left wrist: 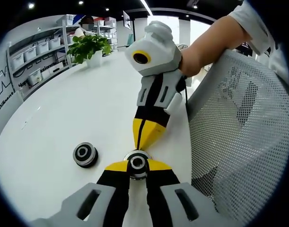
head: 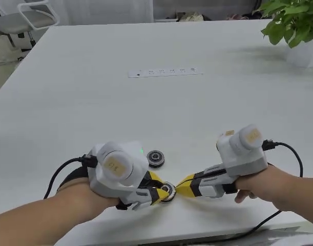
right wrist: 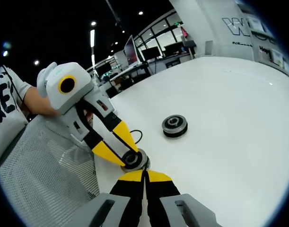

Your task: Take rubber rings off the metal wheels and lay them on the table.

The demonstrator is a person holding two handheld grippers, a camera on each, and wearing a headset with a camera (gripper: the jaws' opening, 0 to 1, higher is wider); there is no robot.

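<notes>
Metal wheel (left wrist: 137,162) clamped in left tool (head: 165,192) near tabletop (head: 146,113) front edge. Right tool (right wrist: 145,174) pinched narrow, tips at wheel's rim. Second wheel (head: 155,158) just behind. Power strip (head: 165,72), plant (head: 292,20) far back.

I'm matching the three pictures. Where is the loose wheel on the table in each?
Head view: loose wheel low centre, beyond the left gripper.
Left gripper view: loose wheel lower left.
Right gripper view: loose wheel right of centre.
Shared landmark: held wheel in the left gripper.
</notes>
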